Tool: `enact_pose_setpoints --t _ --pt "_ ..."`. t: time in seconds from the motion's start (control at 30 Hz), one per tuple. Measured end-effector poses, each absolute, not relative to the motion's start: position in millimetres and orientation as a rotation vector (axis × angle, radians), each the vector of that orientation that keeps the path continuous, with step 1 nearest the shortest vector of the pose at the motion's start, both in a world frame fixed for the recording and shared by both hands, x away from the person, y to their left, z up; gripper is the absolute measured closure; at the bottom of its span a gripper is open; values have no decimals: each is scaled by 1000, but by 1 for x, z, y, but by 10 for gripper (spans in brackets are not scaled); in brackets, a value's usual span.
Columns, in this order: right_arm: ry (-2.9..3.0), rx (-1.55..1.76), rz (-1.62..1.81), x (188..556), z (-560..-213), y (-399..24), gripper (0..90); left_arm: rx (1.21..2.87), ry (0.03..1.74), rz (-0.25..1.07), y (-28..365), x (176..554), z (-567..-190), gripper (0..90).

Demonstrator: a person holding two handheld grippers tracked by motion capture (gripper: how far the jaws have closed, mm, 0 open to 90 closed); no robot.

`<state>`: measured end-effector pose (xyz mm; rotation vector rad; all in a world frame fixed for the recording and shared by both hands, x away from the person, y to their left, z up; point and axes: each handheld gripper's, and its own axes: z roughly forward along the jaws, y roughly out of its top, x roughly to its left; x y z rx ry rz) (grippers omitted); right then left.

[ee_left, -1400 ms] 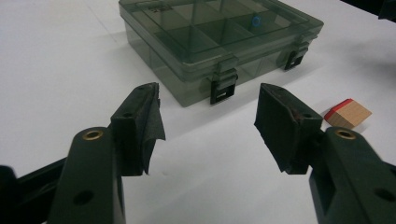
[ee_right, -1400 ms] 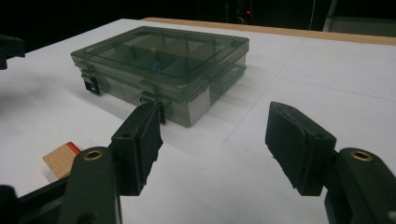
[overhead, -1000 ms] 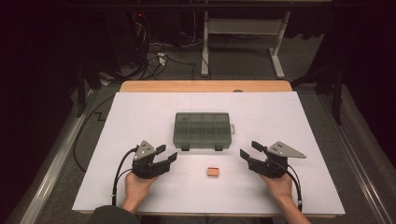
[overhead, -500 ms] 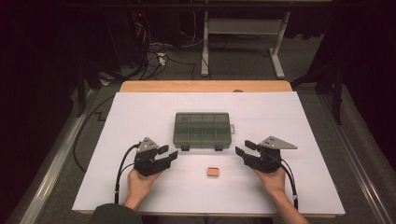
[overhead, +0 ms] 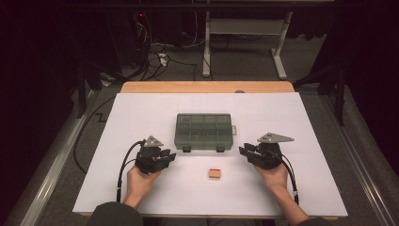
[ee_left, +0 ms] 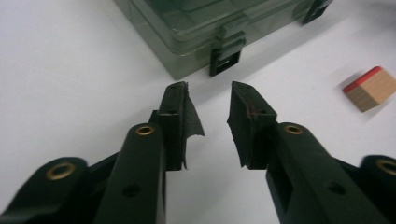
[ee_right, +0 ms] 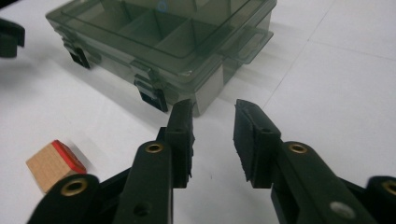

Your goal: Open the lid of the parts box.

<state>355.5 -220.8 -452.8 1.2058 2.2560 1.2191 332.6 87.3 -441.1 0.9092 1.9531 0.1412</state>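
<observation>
As both grippers are closing in from a second ago, left gripper and right gripper are flanking the box, suggesting latch work. Each pair of jaws is standing partly open, holding nothing. The block is lying on the tabletop between them, apart.

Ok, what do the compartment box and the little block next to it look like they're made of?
The compartment box looks like smoky translucent plastic with a glossy finish: its dividers show through the lid, and its black latches look like moulded plastic too. The little block looks like unfinished wood, pale with fine grain lines, and one face carries a red layer, perhaps paint or rubber.
</observation>
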Motion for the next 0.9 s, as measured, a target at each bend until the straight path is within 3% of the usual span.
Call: enact_pose_setpoints --t 0.43,0.9 --pt "2398 1177 1062 378 -449 -208 862 962 2033 174 82 357 -442 812" --pt "2495 1153 993 384 -444 -198 883 1020 2021 219 73 364 -440 846"
